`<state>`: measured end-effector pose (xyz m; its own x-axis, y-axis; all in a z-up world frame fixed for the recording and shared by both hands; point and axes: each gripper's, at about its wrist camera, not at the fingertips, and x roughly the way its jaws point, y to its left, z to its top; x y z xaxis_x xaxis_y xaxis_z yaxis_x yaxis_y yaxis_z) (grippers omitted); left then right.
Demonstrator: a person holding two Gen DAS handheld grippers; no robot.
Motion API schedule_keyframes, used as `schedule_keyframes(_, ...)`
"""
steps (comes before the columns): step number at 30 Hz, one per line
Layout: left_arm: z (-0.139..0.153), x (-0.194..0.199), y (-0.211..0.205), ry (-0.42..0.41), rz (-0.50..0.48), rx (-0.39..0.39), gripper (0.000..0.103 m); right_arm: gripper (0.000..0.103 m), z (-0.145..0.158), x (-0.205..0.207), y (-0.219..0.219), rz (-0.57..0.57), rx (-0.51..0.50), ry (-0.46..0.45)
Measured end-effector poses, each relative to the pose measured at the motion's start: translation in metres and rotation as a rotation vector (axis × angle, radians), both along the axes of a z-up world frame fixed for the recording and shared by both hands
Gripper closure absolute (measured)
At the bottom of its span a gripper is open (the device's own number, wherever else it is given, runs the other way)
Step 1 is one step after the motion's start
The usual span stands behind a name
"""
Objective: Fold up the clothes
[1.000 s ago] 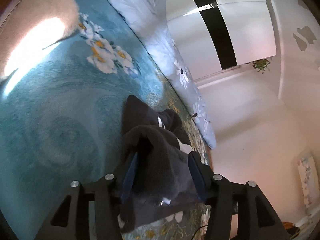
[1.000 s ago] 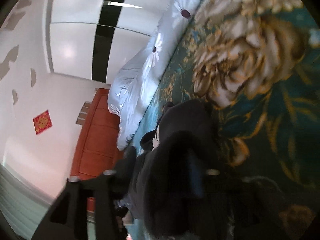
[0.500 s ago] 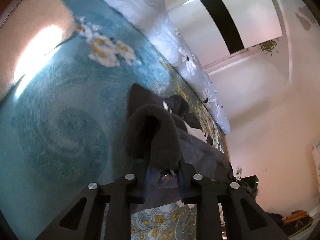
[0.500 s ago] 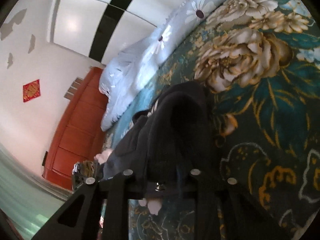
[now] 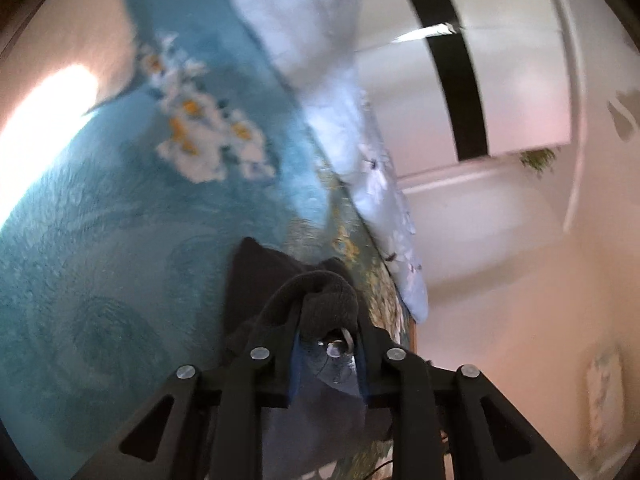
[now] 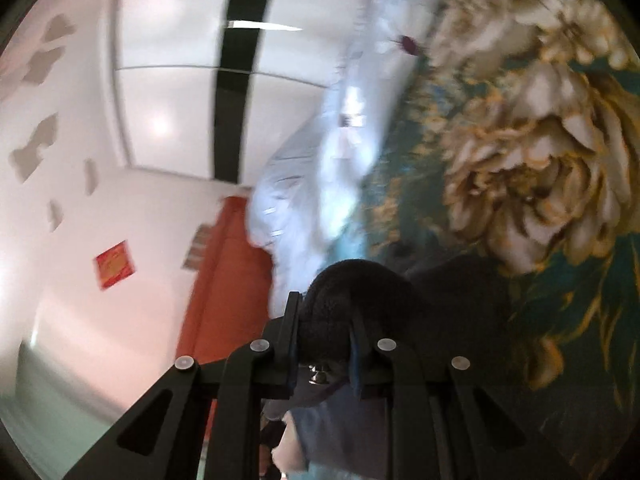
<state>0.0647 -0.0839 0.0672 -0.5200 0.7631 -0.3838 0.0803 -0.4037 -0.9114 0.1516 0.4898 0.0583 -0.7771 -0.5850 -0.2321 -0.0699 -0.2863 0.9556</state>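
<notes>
The left gripper [image 5: 326, 330] and right gripper [image 6: 322, 334] have each just closed, pinching a thick fold of the dark garment [image 5: 256, 280] – probably opposite edges, to lift it evenly for folding (the rest trails on the floral bedspread [image 5: 120, 220], near the far pillow [image 5: 384, 200]).

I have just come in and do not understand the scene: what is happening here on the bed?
A person is folding clothes on a floral bedspread, holding a two-finger gripper in each hand. The left gripper and the right gripper have each just closed on a bunched edge of the same dark garment. A pale blue quilt lies alongside.
</notes>
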Motion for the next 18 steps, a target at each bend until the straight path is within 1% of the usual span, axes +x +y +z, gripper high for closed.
schedule_keyframes(2, -0.014, -0.005, -0.002, -0.036, 0.021, 0.042, 0.075, 0.083, -0.015, -0.011, -0.001, -0.021, -0.001, -0.048)
schedule_keyframes(3, -0.018, -0.007, -0.004, -0.046, 0.037, 0.066, 0.069, 0.082, -0.021, -0.015, -0.002, -0.03, -0.003, -0.067)
schedule_keyframes(4, -0.022, -0.008, -0.007, -0.052, 0.055, 0.089, 0.059, 0.08, -0.025, -0.018, -0.001, -0.035, -0.006, -0.08)
schedule_keyframes(5, -0.021, -0.008, -0.012, -0.037, 0.086, 0.11, 0.053, 0.08, -0.028, -0.019, 0.0, -0.036, -0.01, -0.088)
schedule_keyframes(6, -0.02, -0.008, -0.017, -0.023, 0.116, 0.132, 0.043, 0.079, -0.031, -0.02, 0.002, -0.038, -0.013, -0.093)
schedule_keyframes(7, -0.019, -0.008, -0.022, -0.009, 0.143, 0.153, 0.038, 0.075, -0.03, -0.02, 0.005, -0.043, -0.011, -0.09)
schedule_keyframes(9, -0.014, -0.007, -0.031, 0.004, 0.167, 0.191, 0.038, 0.07, -0.026, -0.017, 0.012, -0.067, 0.002, -0.074)
schedule_keyframes(10, -0.012, -0.004, -0.032, 0.002, 0.161, 0.174, 0.038, 0.06, -0.023, -0.013, 0.016, -0.088, 0.012, -0.065)
schedule_keyframes(11, -0.009, 0.004, -0.03, -0.003, 0.143, 0.123, 0.038, 0.054, -0.02, -0.009, 0.019, -0.103, 0.018, -0.058)
schedule_keyframes(14, -0.002, 0.029, -0.025, -0.017, 0.091, -0.026, 0.038, 0.053, -0.012, 0.012, 0.027, -0.116, 0.05, -0.044)
schedule_keyframes(15, -0.003, 0.043, -0.024, -0.021, 0.083, -0.062, 0.038, 0.052, -0.011, 0.022, 0.028, -0.112, 0.065, -0.044)
schedule_keyframes(16, -0.005, 0.056, -0.022, -0.025, 0.075, -0.097, 0.038, 0.05, -0.01, 0.036, 0.03, -0.109, 0.081, -0.044)
schedule_keyframes(17, -0.007, 0.07, -0.021, -0.029, 0.067, -0.131, 0.038, 0.045, -0.01, 0.048, 0.03, -0.107, 0.097, -0.048)
schedule_keyframes(18, -0.011, 0.083, -0.019, -0.037, 0.061, -0.145, 0.038, 0.043, -0.011, 0.061, 0.03, -0.106, 0.111, -0.057)
